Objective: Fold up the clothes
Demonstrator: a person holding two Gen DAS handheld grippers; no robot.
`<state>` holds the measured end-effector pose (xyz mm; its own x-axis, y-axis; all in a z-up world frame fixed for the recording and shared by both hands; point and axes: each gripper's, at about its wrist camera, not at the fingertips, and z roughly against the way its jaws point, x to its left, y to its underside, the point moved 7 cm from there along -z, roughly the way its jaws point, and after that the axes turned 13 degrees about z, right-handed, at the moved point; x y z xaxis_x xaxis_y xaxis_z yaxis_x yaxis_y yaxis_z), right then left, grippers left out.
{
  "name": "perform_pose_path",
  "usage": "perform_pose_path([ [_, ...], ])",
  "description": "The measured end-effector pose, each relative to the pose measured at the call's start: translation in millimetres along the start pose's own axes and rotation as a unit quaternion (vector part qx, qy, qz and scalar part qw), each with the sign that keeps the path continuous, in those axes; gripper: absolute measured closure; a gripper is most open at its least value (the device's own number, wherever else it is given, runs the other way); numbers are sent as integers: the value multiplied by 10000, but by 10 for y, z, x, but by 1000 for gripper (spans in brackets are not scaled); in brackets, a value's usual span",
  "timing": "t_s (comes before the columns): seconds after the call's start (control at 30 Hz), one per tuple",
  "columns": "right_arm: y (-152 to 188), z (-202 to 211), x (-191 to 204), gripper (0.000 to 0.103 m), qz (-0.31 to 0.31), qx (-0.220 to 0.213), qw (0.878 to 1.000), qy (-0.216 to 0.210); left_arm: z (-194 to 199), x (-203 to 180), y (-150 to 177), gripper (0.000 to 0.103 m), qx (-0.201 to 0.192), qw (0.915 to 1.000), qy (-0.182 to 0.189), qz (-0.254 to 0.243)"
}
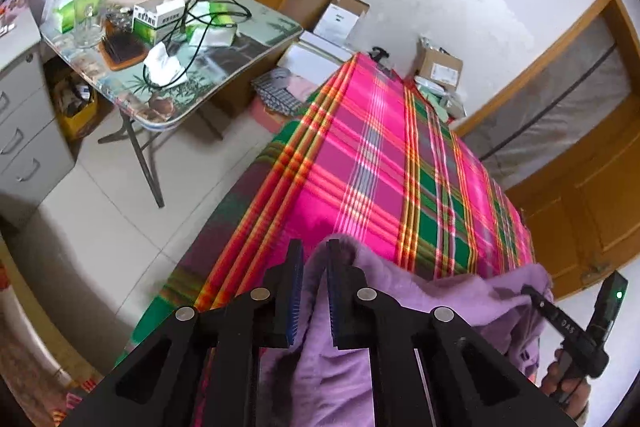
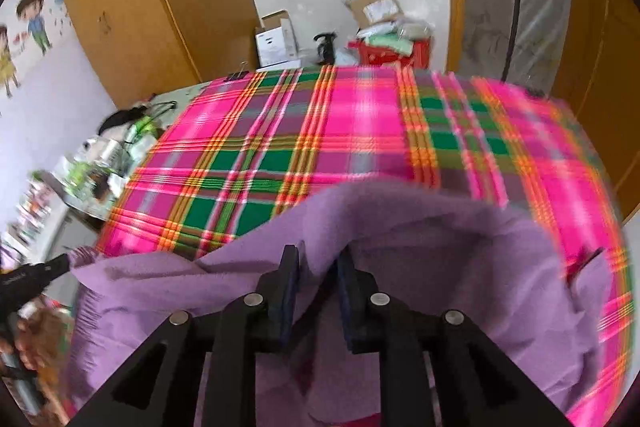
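A lilac fleece garment (image 1: 440, 299) hangs between my two grippers above the near edge of a table covered with a pink, green and orange plaid cloth (image 1: 380, 167). My left gripper (image 1: 314, 251) is shut on a bunched edge of the garment. My right gripper (image 2: 318, 259) is shut on another part of the garment (image 2: 420, 247), which billows up in front of it. The right gripper (image 1: 532, 293) also shows at the right of the left wrist view, and the left gripper (image 2: 64, 263) at the left of the right wrist view. The plaid cloth (image 2: 320, 131) fills the middle.
A folding side table (image 1: 248, 51) crowded with boxes, tissues, a glass and cables stands left of the plaid table. A grey drawer cabinet (image 1: 24, 131) is at far left. Cardboard boxes (image 2: 276, 39) and a red crate (image 2: 396, 53) sit beyond the far edge. Wooden doors (image 1: 592, 187) stand to the right.
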<state>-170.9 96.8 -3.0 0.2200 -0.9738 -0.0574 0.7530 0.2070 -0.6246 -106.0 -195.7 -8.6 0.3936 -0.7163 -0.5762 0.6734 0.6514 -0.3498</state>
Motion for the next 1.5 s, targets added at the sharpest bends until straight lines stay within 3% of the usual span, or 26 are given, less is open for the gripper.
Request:
perform_pose_path([
  [0.07, -45, 91, -32, 84, -173, -207, 9996, -48, 20, 3, 74, 91, 148, 9998, -3, -153],
  [0.1, -51, 102, -45, 84, -397, -220, 9985, -312, 30, 3, 116, 91, 216, 9995, -17, -238],
  [0.13, -23, 77, -64, 83, -764, -35, 9950, -645, 43, 18, 143, 91, 243, 9993, -52, -295],
  [0.17, -10, 80, -65, 83, -819, 44, 9948, -601, 56, 36, 167, 90, 262, 9990, -92, -346],
  [0.27, -1, 179, 48, 83, -294, -33, 9995, -72, 94, 81, 241, 89, 337, 9981, -171, -480],
  [0.57, 222, 521, 480, 83, 343, -348, 9974, -532, 11, 78, 521, 86, 842, 9925, -179, -871],
  [0.63, 310, 553, 555, 83, 376, -317, 9967, -647, -1, 74, 534, 85, 826, 9913, -202, -1004],
  [0.7, 401, 564, 613, 83, 390, -282, 9965, -689, -48, 71, 560, 77, 923, 9894, -240, -1093],
  [0.87, 620, 511, 744, 83, 330, -148, 9958, -843, -244, 21, 660, 77, 1310, 9839, -258, -1188],
  [0.93, 683, 497, 777, 83, 321, -99, 9951, -929, -262, 15, 616, 80, 1287, 9857, -152, -1073],
  [0.97, 701, 486, 788, 83, 311, -87, 9949, -957, -247, 26, 581, 86, 1229, 9872, -111, -1006],
  [1.0, 717, 476, 802, 83, 293, -71, 9947, -985, -228, 40, 545, 98, 1162, 9888, -73, -938],
  [1.13, 771, 479, 870, 83, 236, -58, 9937, -1094, -124, 114, 424, 98, 968, 9935, 156, -573],
  [1.27, 787, 487, 943, 83, 220, -70, 9928, -1179, -33, 139, 383, 99, 763, 9952, 193, -583],
  [1.5, 876, 473, 981, 83, 331, 5, 9935, -1093, -128, 270, 347, 96, 763, 9955, -4, -555],
])
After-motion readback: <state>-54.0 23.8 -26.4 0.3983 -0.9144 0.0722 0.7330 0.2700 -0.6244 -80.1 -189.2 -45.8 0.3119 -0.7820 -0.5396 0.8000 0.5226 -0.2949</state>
